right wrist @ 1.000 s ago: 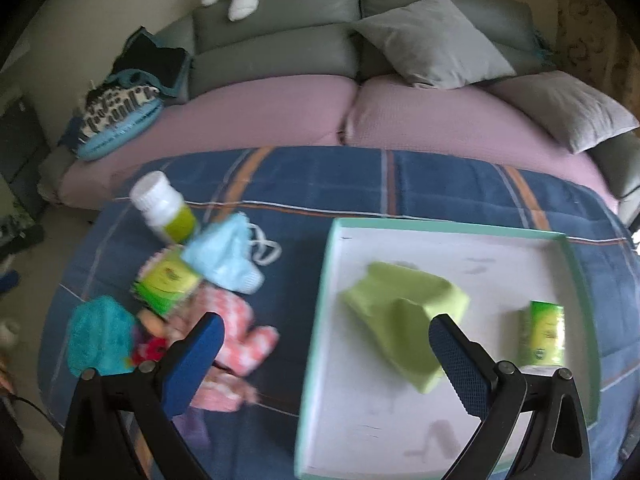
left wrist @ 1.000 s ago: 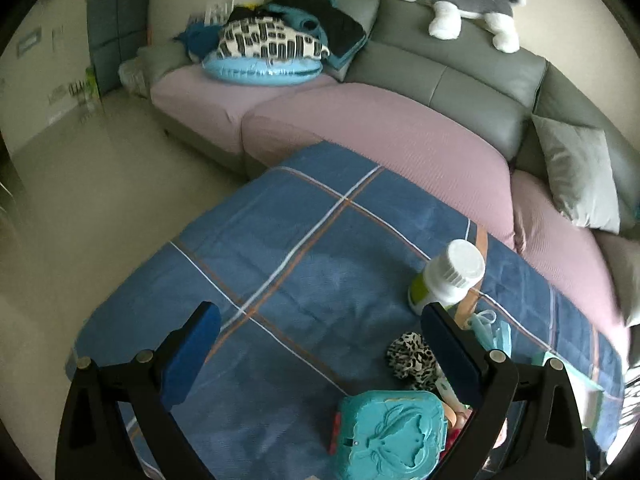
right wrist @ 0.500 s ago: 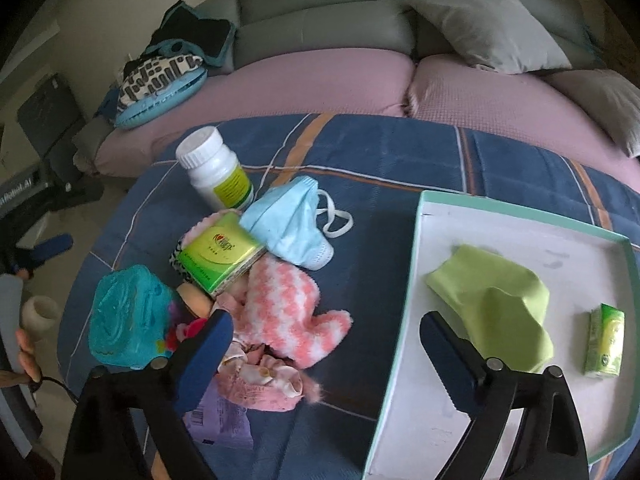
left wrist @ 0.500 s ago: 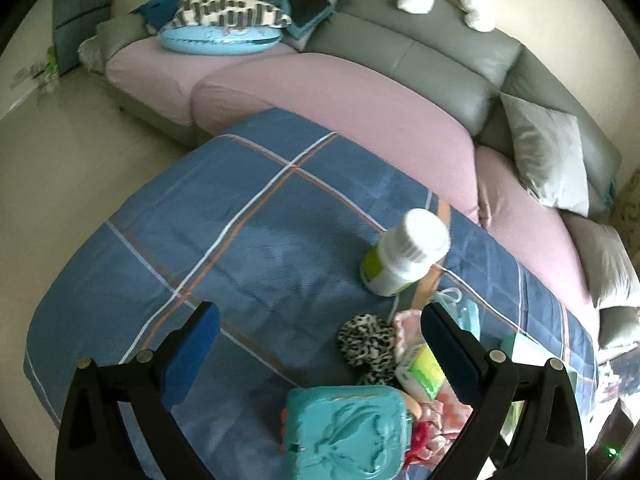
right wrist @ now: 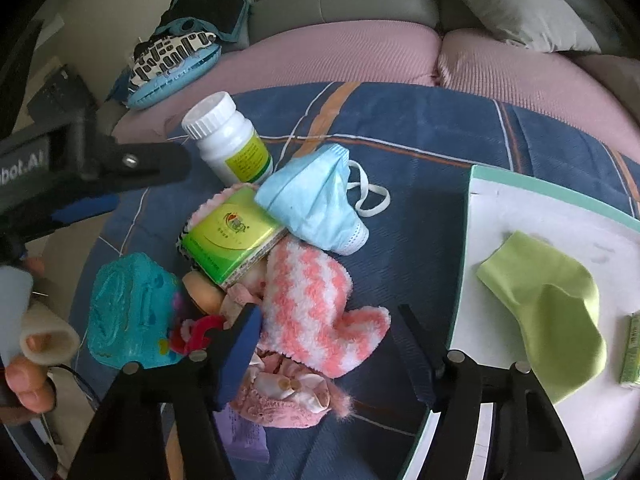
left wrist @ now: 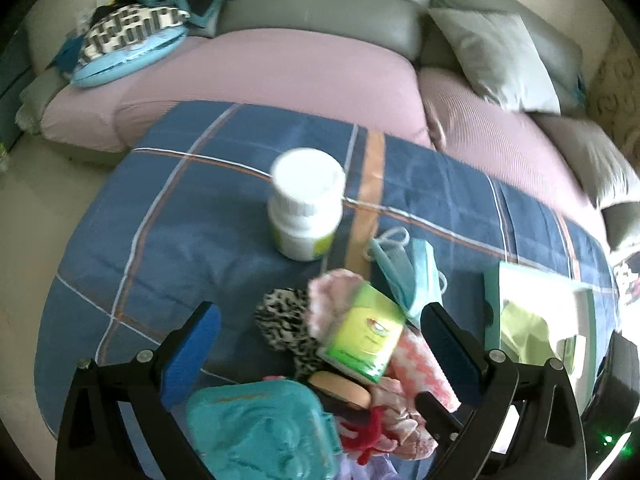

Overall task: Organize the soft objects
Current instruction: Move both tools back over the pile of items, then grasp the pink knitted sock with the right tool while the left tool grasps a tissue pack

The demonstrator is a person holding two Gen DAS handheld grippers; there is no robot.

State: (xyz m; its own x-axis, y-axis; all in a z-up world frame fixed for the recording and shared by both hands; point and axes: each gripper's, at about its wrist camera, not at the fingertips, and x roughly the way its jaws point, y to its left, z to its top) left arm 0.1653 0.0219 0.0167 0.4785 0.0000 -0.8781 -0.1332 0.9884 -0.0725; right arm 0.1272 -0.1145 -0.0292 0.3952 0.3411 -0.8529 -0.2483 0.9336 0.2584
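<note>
Pink-and-white striped fluffy sock (right wrist: 316,308) lies at the middle of a heap of small things on the worktop under a blue plaid cloth (right wrist: 420,132). On its upper end rests a green rectangular tissue pack (right wrist: 234,236), and just beside that a light blue face mask with white ear loops (right wrist: 316,200) touches the pack's corner. A white plastic pill bottle with a green label (right wrist: 228,140) leans tilted behind them. Left of the sock sits a teal embossed plastic case (right wrist: 128,316); below the sock is a pink frilly fabric piece (right wrist: 288,392).

To the right, a white tray with a mint-green rim (right wrist: 520,188) holds a lime-green folded cloth (right wrist: 552,308) and, at its far edge, a small green packet (right wrist: 632,352).

The right tool (right wrist: 324,344) hovers low over the sock's toe end with its jaws spread wide and nothing between them. The left tool (left wrist: 320,344) also stands open and empty, above the tissue pack (left wrist: 364,332) and a leopard-print fuzzy item (left wrist: 286,324); from the right wrist view its black frame reaches in at the left edge.

Behind the worktop runs a sofa with pink seat cushions (right wrist: 340,52) and grey backs.
</note>
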